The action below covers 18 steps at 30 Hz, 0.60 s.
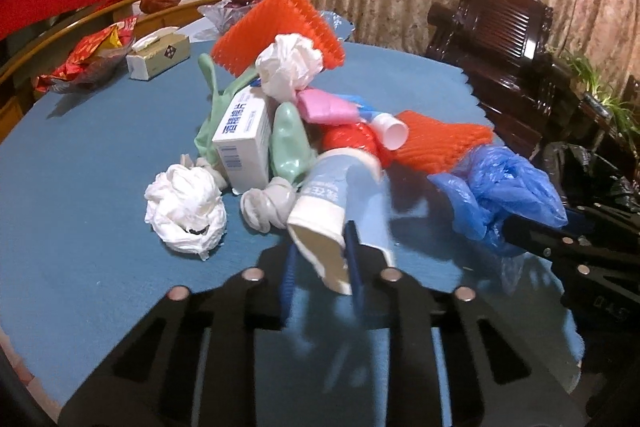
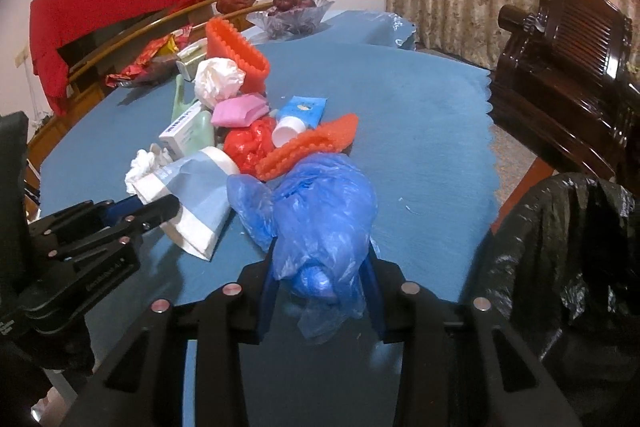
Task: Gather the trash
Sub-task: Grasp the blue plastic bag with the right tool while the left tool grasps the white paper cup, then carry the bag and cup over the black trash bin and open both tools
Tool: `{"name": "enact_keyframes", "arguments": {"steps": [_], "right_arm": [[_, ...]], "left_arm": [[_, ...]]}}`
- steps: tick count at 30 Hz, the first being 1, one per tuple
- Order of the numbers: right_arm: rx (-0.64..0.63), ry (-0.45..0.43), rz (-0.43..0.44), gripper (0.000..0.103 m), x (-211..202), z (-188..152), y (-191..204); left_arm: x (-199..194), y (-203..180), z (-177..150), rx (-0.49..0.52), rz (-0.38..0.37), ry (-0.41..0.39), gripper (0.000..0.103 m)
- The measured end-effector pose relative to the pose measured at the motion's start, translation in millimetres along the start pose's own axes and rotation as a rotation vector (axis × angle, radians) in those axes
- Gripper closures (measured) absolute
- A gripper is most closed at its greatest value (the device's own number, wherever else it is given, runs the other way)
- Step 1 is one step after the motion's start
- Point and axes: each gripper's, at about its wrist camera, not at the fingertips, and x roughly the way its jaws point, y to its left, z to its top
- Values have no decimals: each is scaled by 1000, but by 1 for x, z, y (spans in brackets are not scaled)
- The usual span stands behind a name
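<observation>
Trash pile sits mid-bench on the blue cloth of the bench (image 2: 420, 131). Crushed paper cup (image 1: 332, 211), white with pale blue band, lies at the near edge of the pile; its flattened mouth end sits between the two blue pads of the left claw (image 1: 320, 267), which is clamped on it. Cup is motion-blurred on its right side. In the right wrist view the same cup (image 2: 196, 203) shows with the left claw (image 2: 148, 211) pinching its near rim from the left.

Blue plastic bag (image 2: 320, 219), crumpled, lies at the right front of the pile. Right claw (image 2: 320, 291) is closed around the bag's near end, one pad on each side, film bulging between them. From the left wrist view the bag (image 1: 504, 187) touches the orange foam net (image 1: 440, 143).

Rest of pile, behind the cup:
- white box (image 1: 244, 143) with blue print, standing on end
- tissue wad (image 1: 188, 211), left of the cup, apart from it
- second tissue wad (image 1: 288, 67) on top, against an orange foam sheet (image 1: 276, 27)
- pink packet (image 1: 324, 107), red bag (image 2: 250, 147), small white tube cap (image 1: 394, 131)

Black trash bag (image 2: 568, 251) hangs off the bench edge, right of the right claw. Tissue box (image 1: 158, 57) and glass fruit bowl (image 2: 290, 15) stand well behind the pile.
</observation>
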Motion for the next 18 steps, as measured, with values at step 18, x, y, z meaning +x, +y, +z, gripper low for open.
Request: {"name": "enact_keyframes", "arguments": {"steps": [18], "right_arm": [[88, -136, -35, 66, -91, -12, -34]], "left_arm": [[-77, -60, 12, 101, -67, -105, 86]]}}
